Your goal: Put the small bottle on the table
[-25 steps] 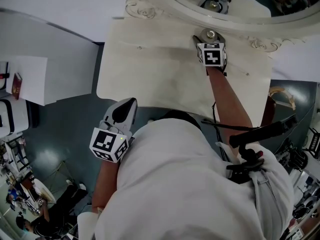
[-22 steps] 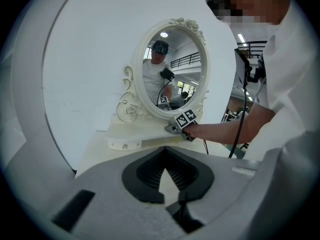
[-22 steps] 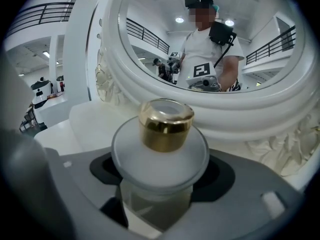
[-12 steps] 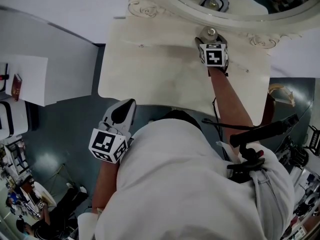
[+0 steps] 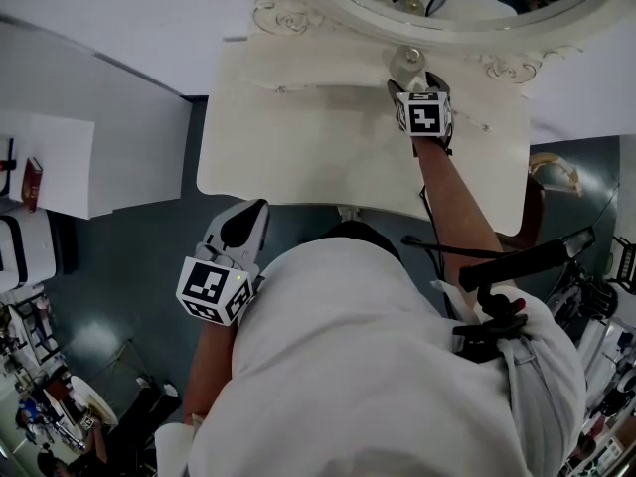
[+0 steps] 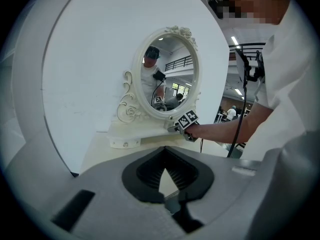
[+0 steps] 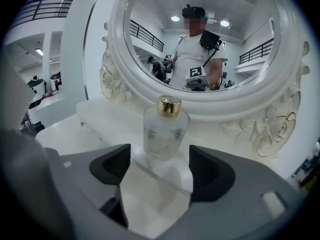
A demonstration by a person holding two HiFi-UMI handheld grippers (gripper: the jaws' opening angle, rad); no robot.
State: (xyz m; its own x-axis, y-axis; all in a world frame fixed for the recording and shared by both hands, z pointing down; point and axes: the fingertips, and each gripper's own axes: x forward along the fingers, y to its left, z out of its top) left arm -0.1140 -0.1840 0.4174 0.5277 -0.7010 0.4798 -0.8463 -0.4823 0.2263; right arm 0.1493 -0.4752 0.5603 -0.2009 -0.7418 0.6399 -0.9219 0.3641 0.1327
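Observation:
The small frosted-glass bottle (image 7: 165, 133) with a gold cap (image 7: 169, 106) stands upright on the white vanity table (image 5: 298, 147), close to the base of the oval mirror (image 5: 467, 18). From above the bottle (image 5: 406, 63) sits just ahead of my right gripper (image 5: 415, 83). That right gripper (image 7: 160, 166) is open, its dark pads (image 7: 111, 168) apart and a little short of the bottle, touching nothing. My left gripper (image 5: 246, 222) hangs off the table's near edge beside the person's body. In its own view the left gripper (image 6: 165, 173) is shut and empty.
The mirror's carved white frame (image 7: 272, 126) rises right behind the bottle. A white wall panel (image 5: 89, 87) borders the table on the left, with dark floor (image 5: 129, 256) below. A person's arm (image 5: 452, 197) stretches over the table's right part.
The right gripper has opened and drawn back a little toward the person, leaving the bottle standing alone on the table. The left gripper has stayed put.

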